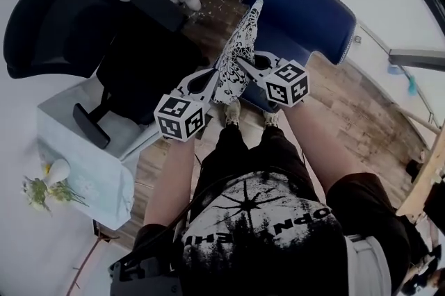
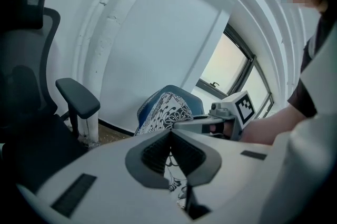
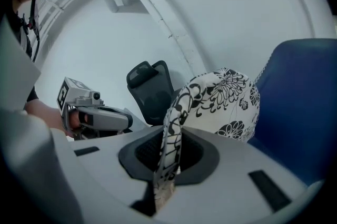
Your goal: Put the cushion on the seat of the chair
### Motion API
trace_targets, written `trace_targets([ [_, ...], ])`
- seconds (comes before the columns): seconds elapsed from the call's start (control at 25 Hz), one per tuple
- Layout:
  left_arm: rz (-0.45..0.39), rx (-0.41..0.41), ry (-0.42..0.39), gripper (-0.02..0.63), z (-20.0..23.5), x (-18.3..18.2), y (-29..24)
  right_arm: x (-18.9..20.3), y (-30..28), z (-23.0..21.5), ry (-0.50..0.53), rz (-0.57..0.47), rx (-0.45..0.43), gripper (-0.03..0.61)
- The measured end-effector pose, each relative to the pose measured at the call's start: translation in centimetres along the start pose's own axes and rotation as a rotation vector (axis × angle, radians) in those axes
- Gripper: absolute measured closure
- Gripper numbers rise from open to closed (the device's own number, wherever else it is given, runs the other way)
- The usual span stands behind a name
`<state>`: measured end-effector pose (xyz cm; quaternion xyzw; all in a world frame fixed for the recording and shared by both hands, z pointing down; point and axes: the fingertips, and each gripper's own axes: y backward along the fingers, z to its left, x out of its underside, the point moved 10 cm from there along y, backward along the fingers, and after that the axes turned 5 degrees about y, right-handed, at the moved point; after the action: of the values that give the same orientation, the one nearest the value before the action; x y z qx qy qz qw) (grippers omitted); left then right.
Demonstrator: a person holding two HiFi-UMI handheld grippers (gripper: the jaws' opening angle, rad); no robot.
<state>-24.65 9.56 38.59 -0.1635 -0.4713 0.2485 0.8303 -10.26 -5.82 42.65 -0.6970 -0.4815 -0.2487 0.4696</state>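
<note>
1 patterned cushion (image 1: 235,58) stands upright at the front of 1 blue chair (image 1: 306,10). 2 grippers, the left gripper (image 1: 212,83) and the right gripper (image 1: 245,64), each pinch its fabric, jaws narrow. 1 black office chair (image 1: 83,17) stands left of the blue chair.

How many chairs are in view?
2. A black office chair at the left; a blue chair ahead, just beyond the cushion. Others may lie out of view.
</note>
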Motion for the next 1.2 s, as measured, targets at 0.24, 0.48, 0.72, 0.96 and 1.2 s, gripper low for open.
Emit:
trace_targets([
  [0.24,0.044,0.012,0.02,0.6,3.3,0.9,-0.5,1.4,-4.1,-1.1,-0.047,0.011,0.006,0.545],
  [0.48,0.102,0.036,0.019,0.6,3.8,2.0,-1.5,5.0,-3.2,-2.9,-0.115,0.055,0.064,0.545],
  [0.72,0.167,0.083,-0.004,0.6,3.7,3.2,-3.3,10.5,-0.3,-5.1,-0.242,0.068,0.186,0.545],
  [0.96,0.212,0.11,-0.043,0.6,3.2,4.5,-5.8,14.1,1.6,-6.8,-0.305,0.107,0.267,0.545],
  [1.2,0.26,0.135,-0.069,0.6,1.6,6.1,-9.1,17.8,3.4,-9.2,-0.351,0.168,0.337,0.545],
])
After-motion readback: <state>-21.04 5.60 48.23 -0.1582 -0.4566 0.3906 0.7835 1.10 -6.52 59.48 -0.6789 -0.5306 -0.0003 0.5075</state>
